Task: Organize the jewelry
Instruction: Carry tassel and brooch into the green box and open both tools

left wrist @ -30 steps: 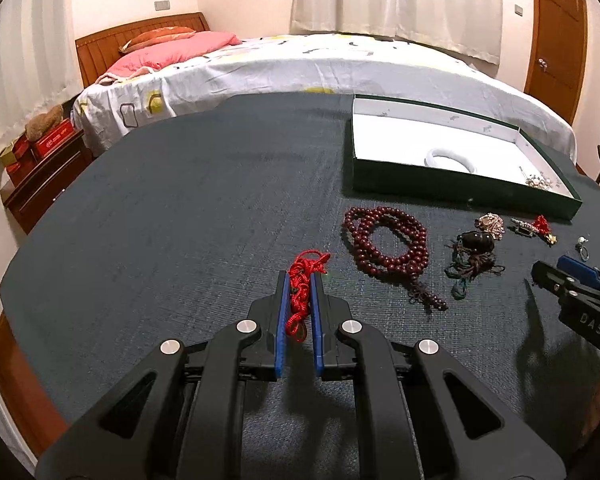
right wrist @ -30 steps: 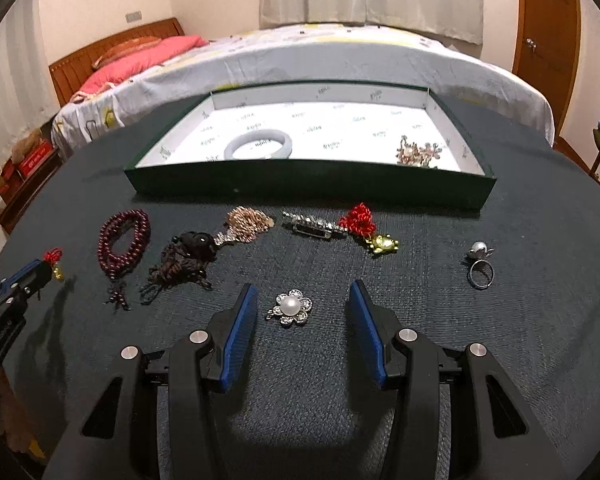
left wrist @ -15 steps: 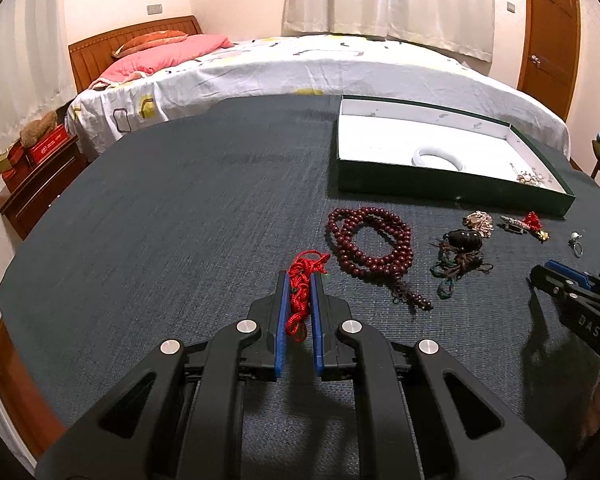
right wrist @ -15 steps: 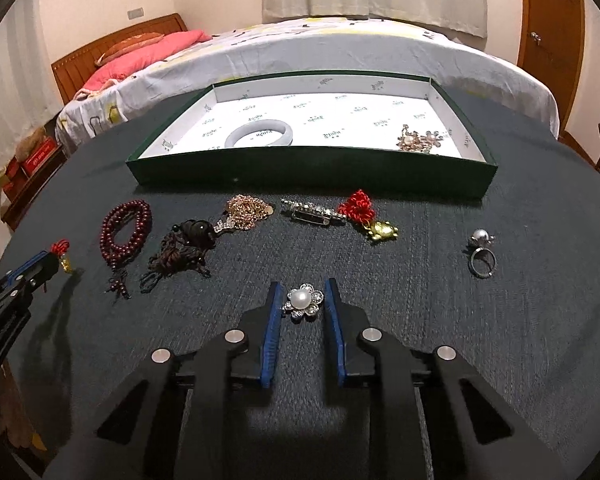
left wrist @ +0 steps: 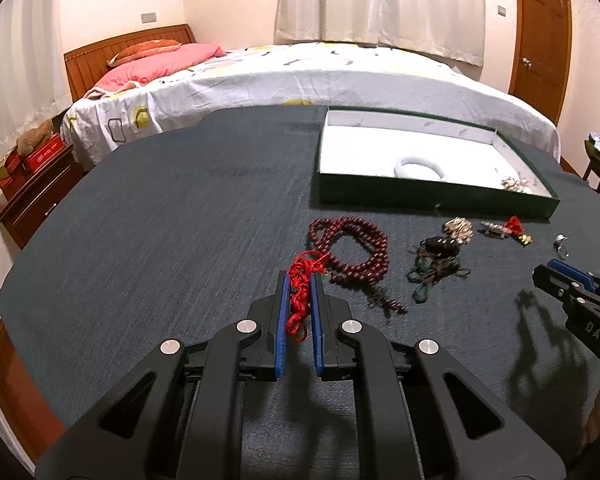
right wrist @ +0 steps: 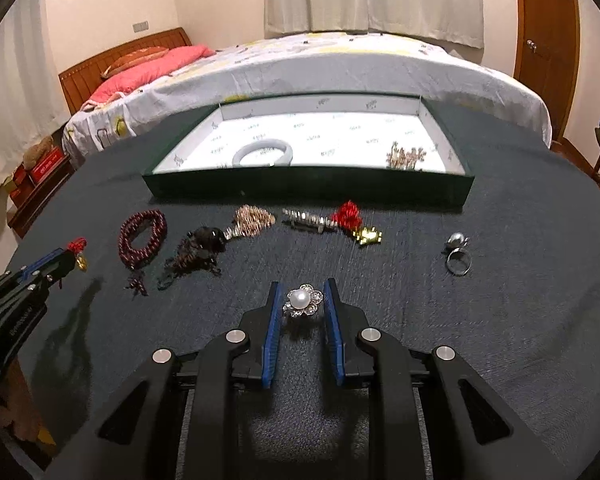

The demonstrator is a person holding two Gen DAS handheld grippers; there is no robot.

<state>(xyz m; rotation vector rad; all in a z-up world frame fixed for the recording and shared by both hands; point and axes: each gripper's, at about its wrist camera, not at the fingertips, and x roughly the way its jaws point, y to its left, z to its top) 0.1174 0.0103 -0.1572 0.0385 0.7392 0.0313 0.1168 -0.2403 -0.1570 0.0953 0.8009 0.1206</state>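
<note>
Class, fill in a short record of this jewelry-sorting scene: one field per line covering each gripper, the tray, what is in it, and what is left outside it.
left gripper: shut on red cord charm
right gripper: shut on pearl flower brooch
tray: green, open, white inside
in tray: white bangle, gold cluster piece
on cloth: dark red bead strand, pearl ring

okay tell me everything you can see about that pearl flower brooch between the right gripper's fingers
The pearl flower brooch has one round white pearl at its centre, ringed by silvery petals set with small sparkling stones; it looks like metal. It faces upward, pinched between the blue pads of the right gripper, which touch its two sides. It sits low over the dark tablecloth, near the fingertips; whether it touches the cloth is unclear.
</note>
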